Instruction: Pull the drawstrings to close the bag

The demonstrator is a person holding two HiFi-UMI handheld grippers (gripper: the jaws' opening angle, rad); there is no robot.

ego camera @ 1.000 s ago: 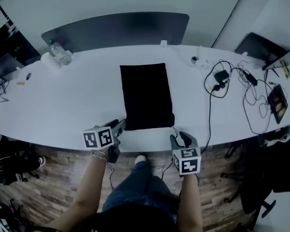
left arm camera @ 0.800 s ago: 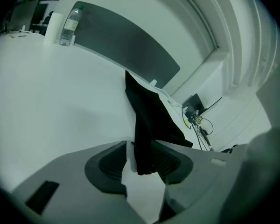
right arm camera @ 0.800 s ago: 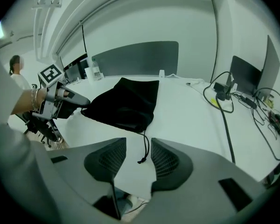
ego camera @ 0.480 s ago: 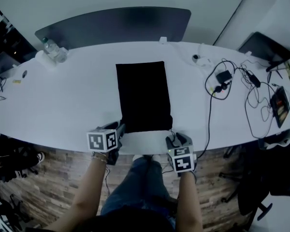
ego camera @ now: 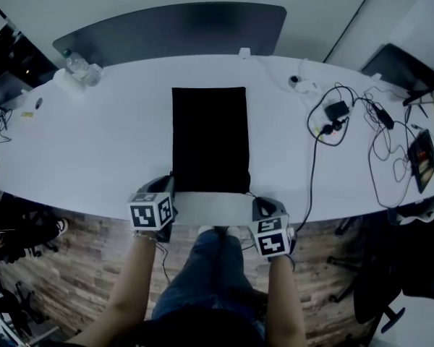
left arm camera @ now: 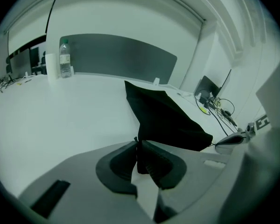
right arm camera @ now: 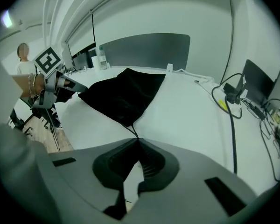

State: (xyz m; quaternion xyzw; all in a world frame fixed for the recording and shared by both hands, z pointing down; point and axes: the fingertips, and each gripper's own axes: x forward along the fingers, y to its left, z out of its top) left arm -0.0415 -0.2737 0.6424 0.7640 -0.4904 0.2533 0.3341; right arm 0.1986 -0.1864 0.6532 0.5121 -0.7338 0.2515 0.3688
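Observation:
A flat black drawstring bag (ego camera: 210,139) lies on the white table (ego camera: 94,150), its mouth toward the near edge. My left gripper (ego camera: 166,185) is at the bag's near left corner. In the left gripper view its jaws (left arm camera: 137,141) are closing, and a fold of the black bag (left arm camera: 168,118) is pinched between the pads. My right gripper (ego camera: 260,205) is at the near right corner. In the right gripper view it (right arm camera: 139,141) is shut on a thin black drawstring (right arm camera: 131,129) that runs out of the bag (right arm camera: 123,94).
A water bottle (ego camera: 77,65) and a white roll (ego camera: 62,82) stand at the far left. Tangled black cables with a charger (ego camera: 334,114) lie to the right, beside a dark device (ego camera: 422,159). A dark panel (ego camera: 173,29) lines the table's far side. A person (right arm camera: 23,55) is far off.
Both grippers have moved forward from the table's near edge to the bag's near corners, and their jaws have shut there.

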